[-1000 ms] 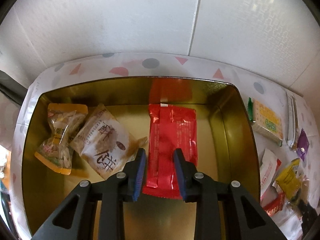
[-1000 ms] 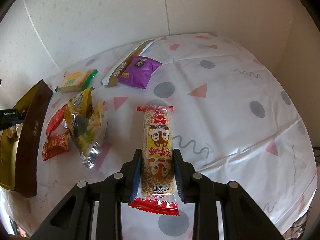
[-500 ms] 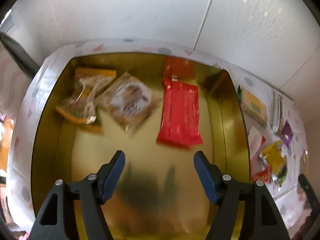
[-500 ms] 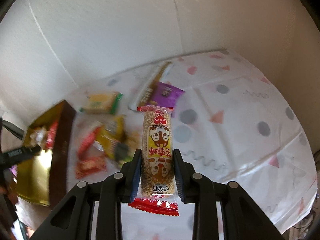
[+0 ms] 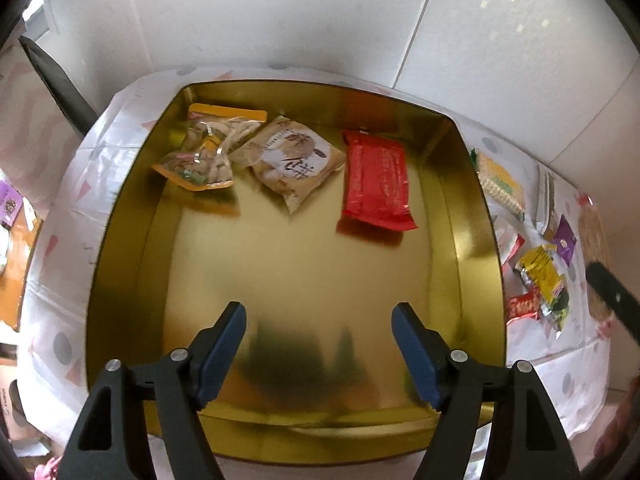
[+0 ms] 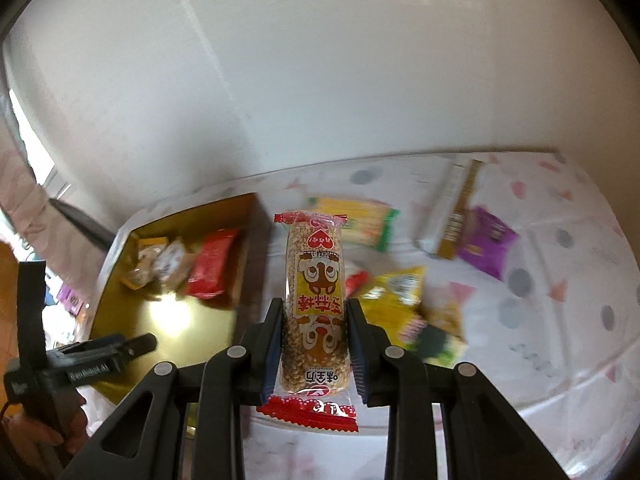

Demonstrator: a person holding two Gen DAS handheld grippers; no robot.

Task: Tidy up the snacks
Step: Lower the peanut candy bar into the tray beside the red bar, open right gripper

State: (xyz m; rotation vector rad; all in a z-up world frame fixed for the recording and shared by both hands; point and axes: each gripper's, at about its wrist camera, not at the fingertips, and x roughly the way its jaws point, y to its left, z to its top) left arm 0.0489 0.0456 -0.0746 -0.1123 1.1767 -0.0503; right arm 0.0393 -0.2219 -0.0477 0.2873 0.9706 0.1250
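Three packets lie in the gold tin (image 5: 120, 216), the left gripper (image 5: 318, 344) spread empty above it, the right gripper (image 6: 315, 340) pinching a rice bar (image 6: 315, 300) aloft, several snacks (image 5: 544, 276) remaining on the table.

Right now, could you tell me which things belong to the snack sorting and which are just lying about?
In the job:
- gold tin
- red packet
- rice bar, held in right gripper
- left gripper, open

Lying about:
- black chair back
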